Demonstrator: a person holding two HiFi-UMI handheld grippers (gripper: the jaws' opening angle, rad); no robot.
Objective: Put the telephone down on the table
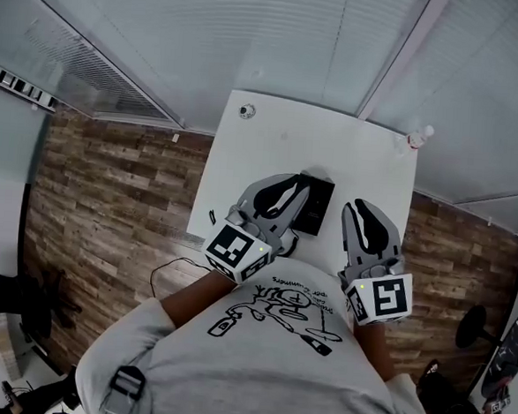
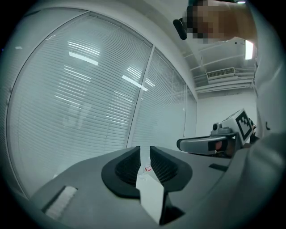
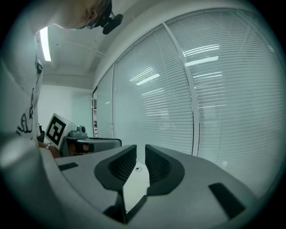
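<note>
One telephone, dark and flat, lies on the white bench near its front edge. In the head view its left part is hidden behind the left tongs. The right tongs hang just beside it to the right, clear of it.

Both tongs are closed and hold nothing. Each gripper view shows only a thin slit between the dark pads, with the bare bench behind it.

Three other small things sit on the bench, one of each. A small bottle stands at the far right corner, and its contents cannot be made out. A round thing sits at the far left corner. A small dark item lies at the left edge. All three are well apart from the telephone.

Pale blinds close off the space behind the bench. Wood-look floor lies on both sides, with one dark cable looping on it at the left.
</note>
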